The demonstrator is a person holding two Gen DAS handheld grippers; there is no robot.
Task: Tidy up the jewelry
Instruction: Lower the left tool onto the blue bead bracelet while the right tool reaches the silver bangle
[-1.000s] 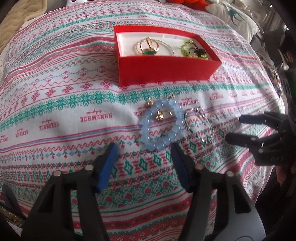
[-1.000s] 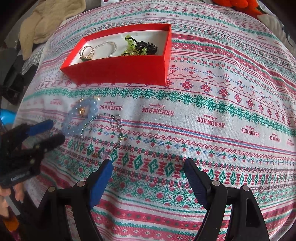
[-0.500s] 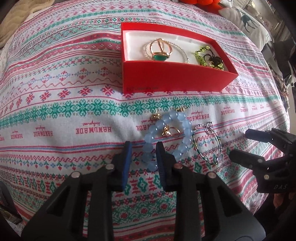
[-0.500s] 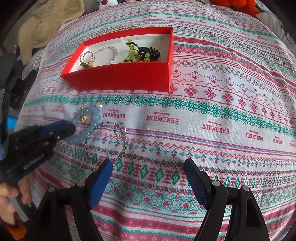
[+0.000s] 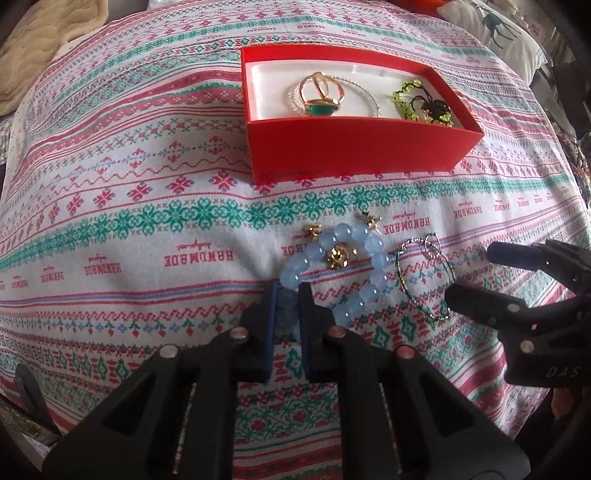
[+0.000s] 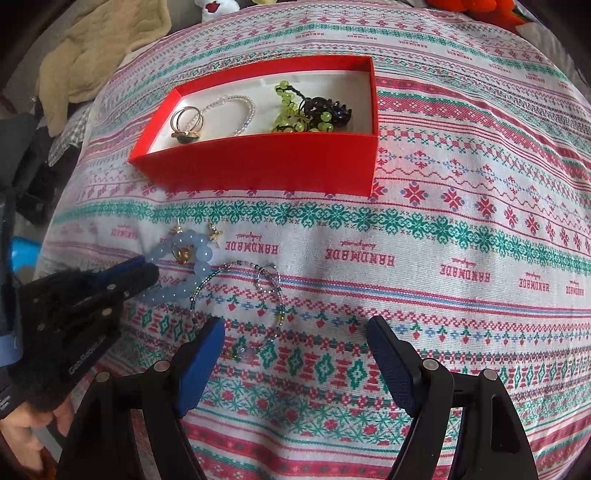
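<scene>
A pale blue bead bracelet point(image 5: 365, 280) lies on the patterned cloth in front of a red box point(image 5: 354, 155). My left gripper point(image 5: 287, 295) is shut on the bracelet's near-left beads; it also shows in the right wrist view point(image 6: 147, 271), with the bracelet point(image 6: 192, 266) beside it. Small gold earrings point(image 5: 338, 254) lie among the beads. A thin beaded hoop bracelet point(image 5: 424, 280) lies just right of the blue one. My right gripper point(image 6: 295, 339) is open and empty, just in front of the hoop point(image 6: 236, 306). The box point(image 6: 266, 170) holds gold rings, a pearl bracelet and green beads.
The cloth point(image 5: 129, 221) covers a rounded surface that drops off at the edges. A beige blanket point(image 6: 96, 55) lies at the far left, a pillow point(image 5: 495, 33) at the far right.
My left gripper moved forward to the blue bracelet and shut on its near beads. The right gripper stayed open and crept slightly nearer the hoop.
</scene>
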